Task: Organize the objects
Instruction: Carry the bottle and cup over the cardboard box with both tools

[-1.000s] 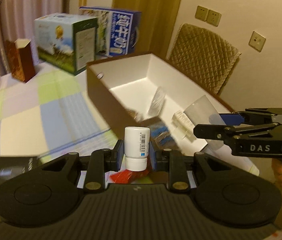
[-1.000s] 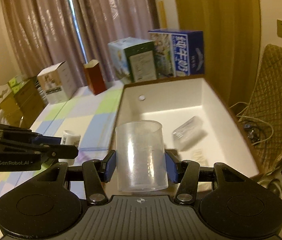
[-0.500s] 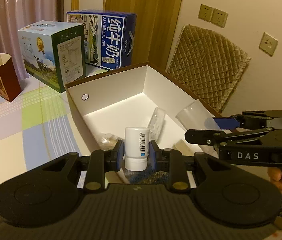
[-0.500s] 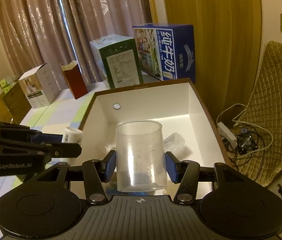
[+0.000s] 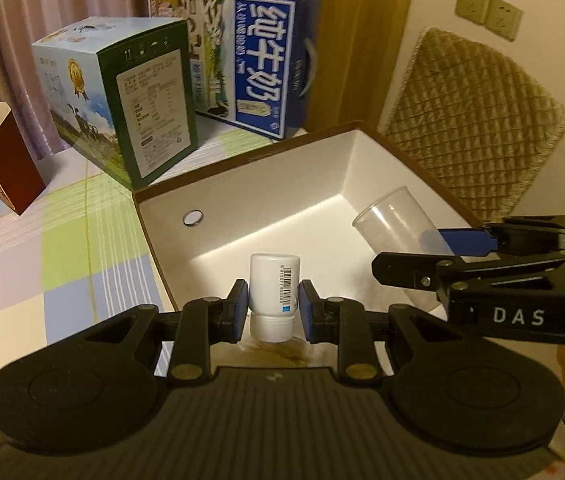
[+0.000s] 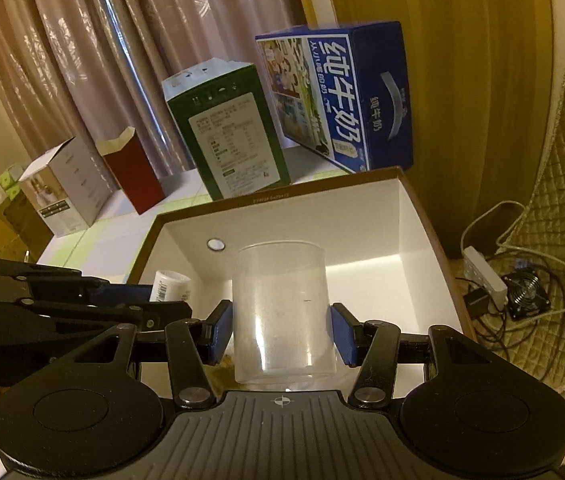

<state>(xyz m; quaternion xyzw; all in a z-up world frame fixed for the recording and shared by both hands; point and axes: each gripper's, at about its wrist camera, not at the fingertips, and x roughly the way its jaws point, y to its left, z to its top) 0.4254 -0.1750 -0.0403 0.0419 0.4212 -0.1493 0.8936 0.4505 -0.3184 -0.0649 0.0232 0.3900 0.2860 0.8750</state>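
Note:
My left gripper (image 5: pixel 273 307) is shut on a small white bottle (image 5: pixel 273 292) with a barcode, held cap-down over the near part of the open white-lined box (image 5: pixel 266 184). My right gripper (image 6: pixel 280 330) is shut on a clear plastic cup (image 6: pixel 280 312), upright, also over the box (image 6: pixel 362 216). In the left wrist view the cup (image 5: pixel 392 220) and the right gripper (image 5: pixel 462 256) come in from the right. In the right wrist view the left gripper (image 6: pixel 138 300) and the bottle (image 6: pixel 168 286) show at the left. The box floor under both grippers is mostly hidden.
Behind the box stand a green milk carton (image 5: pixel 122 96) and a blue milk carton (image 5: pixel 250 60), with a small red carton (image 5: pixel 0 156) to the left. A checked cloth (image 5: pixel 62 248) covers the table. A quilted chair (image 5: pixel 474 120), cables and a power strip (image 6: pixel 486 272) lie right of the box.
Both grippers have moved forward over the box, carrying the bottle and the cup. The cartons behind look larger and closer. The items on the box floor have slipped under the grippers.

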